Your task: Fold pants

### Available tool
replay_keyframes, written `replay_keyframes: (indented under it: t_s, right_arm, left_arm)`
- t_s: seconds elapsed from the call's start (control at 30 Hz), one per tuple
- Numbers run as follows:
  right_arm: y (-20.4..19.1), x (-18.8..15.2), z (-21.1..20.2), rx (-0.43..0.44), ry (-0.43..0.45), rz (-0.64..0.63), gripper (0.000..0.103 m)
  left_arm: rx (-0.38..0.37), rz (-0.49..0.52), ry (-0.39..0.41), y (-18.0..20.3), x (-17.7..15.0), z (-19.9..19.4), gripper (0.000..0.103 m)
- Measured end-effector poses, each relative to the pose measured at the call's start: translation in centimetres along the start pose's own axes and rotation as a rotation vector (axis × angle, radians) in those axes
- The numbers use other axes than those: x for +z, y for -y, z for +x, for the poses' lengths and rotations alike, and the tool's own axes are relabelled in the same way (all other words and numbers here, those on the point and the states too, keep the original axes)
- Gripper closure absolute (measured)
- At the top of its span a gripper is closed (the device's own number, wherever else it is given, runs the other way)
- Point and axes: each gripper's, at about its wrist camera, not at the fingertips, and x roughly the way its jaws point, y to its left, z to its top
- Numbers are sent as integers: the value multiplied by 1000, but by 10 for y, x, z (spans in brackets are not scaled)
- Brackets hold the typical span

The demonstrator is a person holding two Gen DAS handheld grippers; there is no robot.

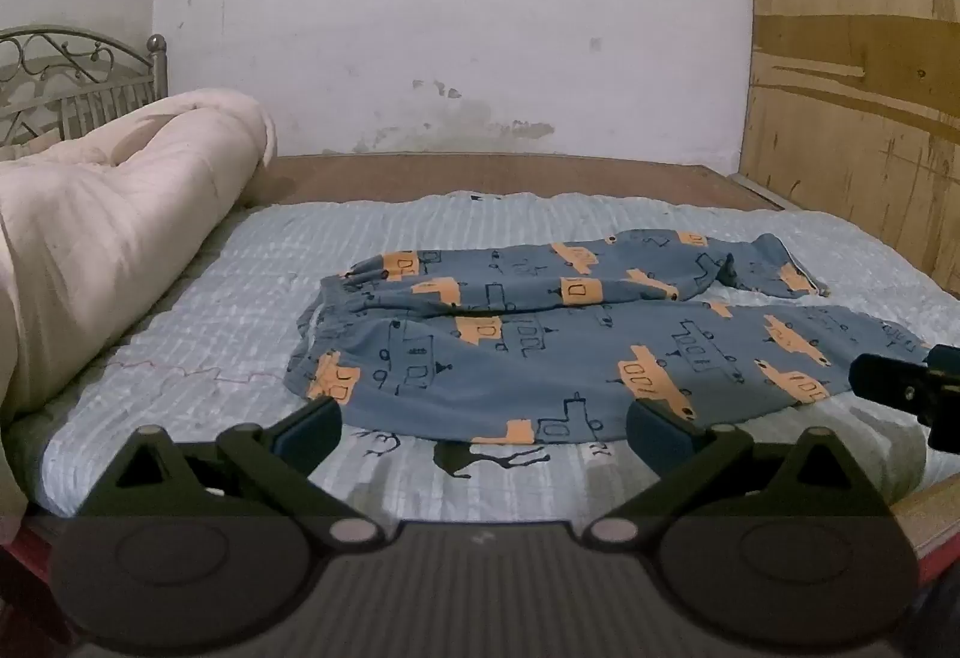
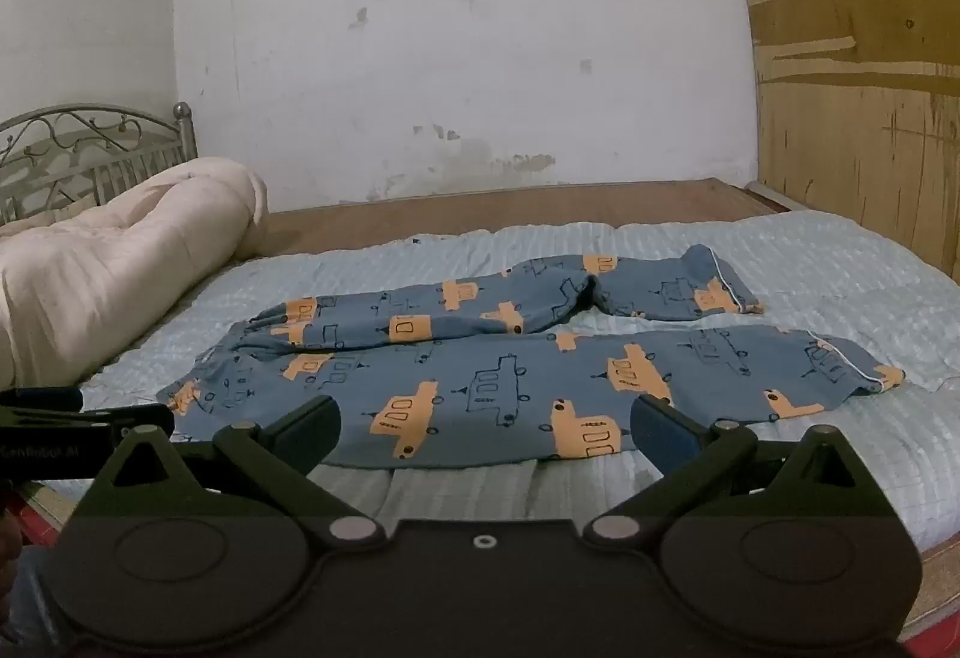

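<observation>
Blue pants [image 1: 540,352] with orange and outlined vehicle prints lie flat on the bed, waistband to the left and legs running right. The far leg is rumpled and bent near its cuff [image 1: 774,268]. They also show in the right wrist view [image 2: 510,388]. My left gripper [image 1: 483,427] is open and empty, just in front of the pants' near edge by the waist end. My right gripper [image 2: 483,427] is open and empty, in front of the near leg. Each gripper shows at the edge of the other's view: the right one [image 1: 900,388], the left one [image 2: 78,418].
A light blue quilted sheet [image 1: 240,310] covers the bed. A rolled cream duvet [image 1: 102,232] lies along the left side by a metal headboard [image 1: 66,81]. A white wall stands behind, a plywood panel [image 1: 858,87] on the right. The bed's wooden edge [image 2: 480,205] runs along the back.
</observation>
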Motion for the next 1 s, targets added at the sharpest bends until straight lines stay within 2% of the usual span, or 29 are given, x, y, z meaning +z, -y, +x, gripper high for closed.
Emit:
replay_keyframes:
  t_s: [1.0]
  right_arm:
    - [0,2,1,-1,-2,1,1]
  left_arm:
    - [1,-4,-11,0,1,1,0]
